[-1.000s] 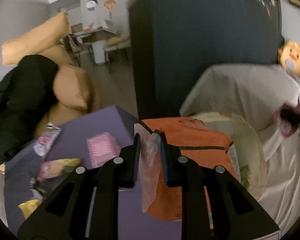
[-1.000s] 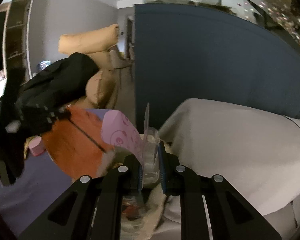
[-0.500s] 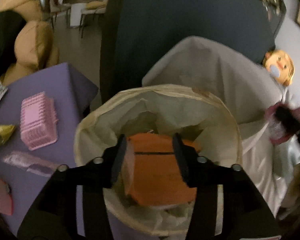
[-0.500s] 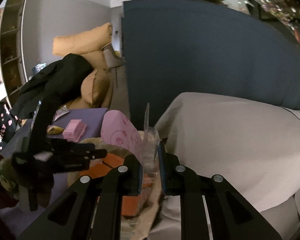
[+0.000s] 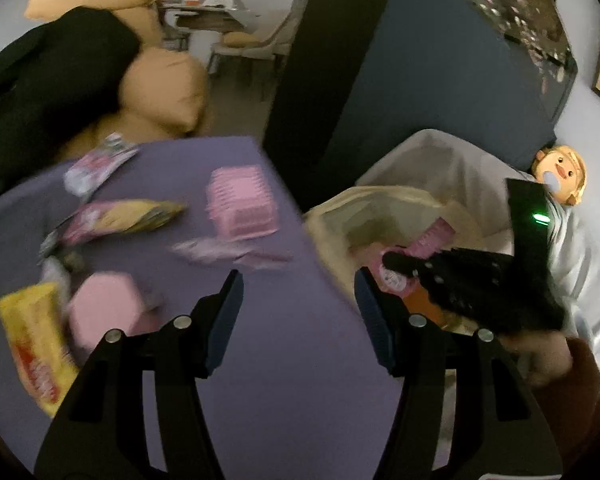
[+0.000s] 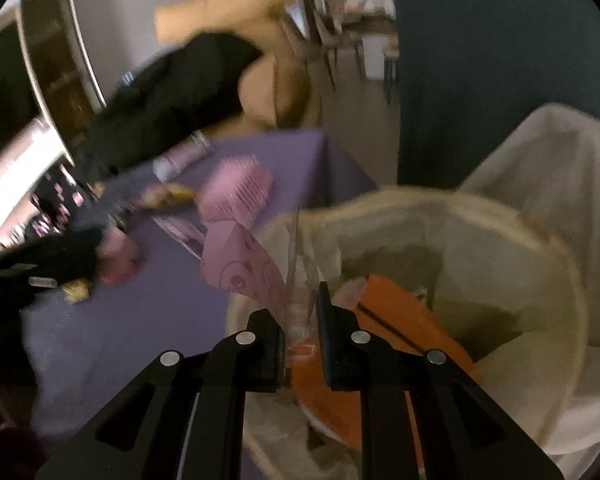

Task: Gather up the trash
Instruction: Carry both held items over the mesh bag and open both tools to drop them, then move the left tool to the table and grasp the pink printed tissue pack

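My left gripper (image 5: 298,312) is open and empty above the purple table (image 5: 292,380), left of the cream trash bag (image 5: 376,200). My right gripper (image 6: 302,320) is shut on a clear plastic wrapper with a pink printed card (image 6: 240,268) and holds it over the bag's rim (image 6: 556,264). An orange package (image 6: 396,320) lies inside the bag. On the table lie a yellow snack pack (image 5: 36,344), a pink-and-yellow wrapper (image 5: 120,220), a pink box (image 5: 104,312) and a pink ribbed basket (image 5: 242,204). The right gripper also shows in the left wrist view (image 5: 472,284).
A dark blue partition (image 5: 420,80) stands behind the bag. A white-draped couch (image 5: 580,260) with a doll's head (image 5: 560,172) is at the right. Tan cushions (image 5: 160,84) and a black garment (image 5: 40,80) lie beyond the table.
My left gripper let the orange package drop into the bag, opened wide and swung left over the table. My right gripper tilted down over the bag with the wrapper.
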`<state>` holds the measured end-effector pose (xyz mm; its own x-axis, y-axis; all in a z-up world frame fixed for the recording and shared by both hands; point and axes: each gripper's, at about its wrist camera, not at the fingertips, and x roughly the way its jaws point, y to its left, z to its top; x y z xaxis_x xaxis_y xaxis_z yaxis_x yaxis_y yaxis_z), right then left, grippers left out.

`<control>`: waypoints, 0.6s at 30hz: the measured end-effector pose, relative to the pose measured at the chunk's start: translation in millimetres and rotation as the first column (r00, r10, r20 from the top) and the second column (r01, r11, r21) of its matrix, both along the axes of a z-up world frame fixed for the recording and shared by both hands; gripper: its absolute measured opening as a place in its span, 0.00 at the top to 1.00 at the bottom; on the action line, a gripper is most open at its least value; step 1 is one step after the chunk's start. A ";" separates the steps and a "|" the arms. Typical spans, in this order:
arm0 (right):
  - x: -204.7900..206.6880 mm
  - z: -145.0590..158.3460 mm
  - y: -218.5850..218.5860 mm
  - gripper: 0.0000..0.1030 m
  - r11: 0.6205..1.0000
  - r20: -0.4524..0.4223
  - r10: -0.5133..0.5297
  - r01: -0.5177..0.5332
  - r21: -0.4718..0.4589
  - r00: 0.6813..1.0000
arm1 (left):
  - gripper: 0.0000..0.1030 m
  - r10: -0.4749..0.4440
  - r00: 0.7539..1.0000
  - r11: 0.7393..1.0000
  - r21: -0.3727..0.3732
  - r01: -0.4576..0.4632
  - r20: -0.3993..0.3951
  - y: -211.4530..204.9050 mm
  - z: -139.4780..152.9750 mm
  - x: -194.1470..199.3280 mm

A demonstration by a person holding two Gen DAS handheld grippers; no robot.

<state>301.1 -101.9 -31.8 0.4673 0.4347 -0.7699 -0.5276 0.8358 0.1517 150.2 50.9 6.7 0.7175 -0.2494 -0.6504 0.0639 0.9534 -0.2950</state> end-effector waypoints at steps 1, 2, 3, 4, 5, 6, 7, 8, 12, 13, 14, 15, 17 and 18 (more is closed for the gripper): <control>5.3 -9.9 -2.0 0.86 1.000 -0.025 -0.017 0.017 -0.023 1.000 | 0.47 0.013 1.000 1.000 -0.006 -0.013 -0.005 10.2 -4.4 -7.3; 9.8 -19.2 -5.6 0.86 0.998 -0.043 -0.040 0.038 -0.046 0.998 | 0.47 0.030 0.999 0.999 -0.011 -0.030 -0.011 21.6 -8.5 -16.3; 14.0 -27.2 -8.9 0.86 0.996 -0.053 -0.058 0.054 -0.066 0.997 | 0.47 0.048 0.999 0.999 -0.016 -0.049 -0.015 31.4 -11.8 -22.2; 17.1 -36.0 -13.8 0.86 0.993 -0.070 -0.078 0.071 -0.089 0.995 | 0.47 0.083 0.996 0.996 -0.027 -0.084 -0.023 45.9 -16.9 -30.6; 18.3 -40.8 -17.4 0.86 0.991 -0.080 -0.092 0.084 -0.104 0.992 | 0.47 0.107 0.994 0.993 -0.038 -0.108 -0.030 55.3 -20.3 -35.1; 19.8 -46.7 -20.7 0.86 0.989 -0.095 -0.107 0.095 -0.115 0.990 | 0.46 0.133 0.990 0.989 -0.058 -0.135 -0.038 66.2 -23.6 -39.8; 20.8 -50.5 -22.2 0.86 0.988 -0.105 -0.110 0.098 -0.116 0.988 | 0.46 0.150 0.988 0.985 -0.075 -0.153 -0.043 73.8 -25.9 -42.9; 20.1 -53.5 -23.7 0.86 0.988 -0.114 -0.116 0.102 -0.119 0.987 | 0.46 0.168 0.985 0.981 -0.091 -0.172 -0.047 81.8 -28.0 -45.8; 13.8 -46.3 -26.8 0.65 0.984 -0.085 -0.130 0.118 -0.133 0.988 | 0.46 0.219 0.974 0.969 -0.110 -0.224 -0.053 101.7 -31.8 -51.4; 10.3 -42.1 -29.5 0.57 0.985 -0.075 -0.134 0.124 -0.122 0.988 | 0.46 0.231 0.972 0.966 -0.107 -0.235 -0.048 105.9 -31.4 -53.7; 6.6 -37.3 -32.2 0.48 0.987 -0.070 -0.132 0.125 -0.104 0.989 | 0.46 0.235 0.971 0.965 -0.107 -0.238 -0.046 107.4 -30.7 -54.4; 4.7 -32.8 -34.3 0.48 0.988 -0.067 -0.136 0.130 -0.088 0.988 | 0.45 0.240 0.970 0.964 -0.109 -0.243 -0.041 110.6 -29.8 -56.9; 1.2 -21.9 -42.9 0.48 0.984 -0.054 -0.168 0.164 -0.070 0.984 | 0.45 0.249 0.968 0.962 -0.108 -0.252 -0.035 115.5 -30.0 -61.9; 0.3 -17.6 -45.2 0.48 0.981 -0.044 -0.185 0.182 -0.065 0.982 | 0.45 0.257 0.966 0.960 -0.108 -0.259 -0.031 118.8 -29.2 -64.4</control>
